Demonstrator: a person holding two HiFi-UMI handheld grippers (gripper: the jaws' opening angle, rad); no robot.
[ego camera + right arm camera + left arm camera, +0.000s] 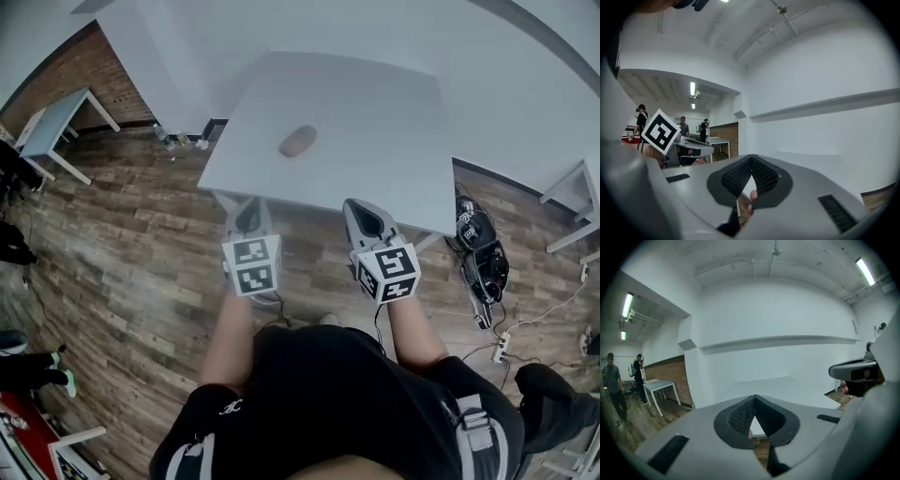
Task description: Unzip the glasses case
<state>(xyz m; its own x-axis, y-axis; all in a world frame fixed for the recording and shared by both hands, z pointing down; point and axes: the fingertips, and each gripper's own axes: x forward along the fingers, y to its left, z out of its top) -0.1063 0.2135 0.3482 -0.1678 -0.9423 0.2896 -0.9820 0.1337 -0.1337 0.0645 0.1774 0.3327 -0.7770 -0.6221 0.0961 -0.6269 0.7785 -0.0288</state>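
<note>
My left tongs [247, 210] and right tongs [364, 214] are both pressed together, side by side at the white table's [394, 150] near edge. The glasses case [298, 141] lies mid-table, well ahead of them. Tangled cables [483, 267] lie on the floor [141, 244] to my right.

1. The left gripper [249, 206] and right gripper [362, 208] have matching pale grey moulded shells, broad at the back and narrowing to a blunt nose.
2. Each carries a white cube behind the nose, printed with black square markers: one on the left [253, 265], one on the right [387, 273].
3. Up close, the jaw pads [740, 418] are black with a fine mesh-like texture, set in a dark rounded collar.
4. Short black slots [669, 453] are cut into the grey shell on either side of that collar.
5. The person wears a black short-sleeved top [328, 394] with a small white logo [230, 407] on the left sleeve.
6. Grey-and-white straps [473, 422] cross the shoulders.
</note>
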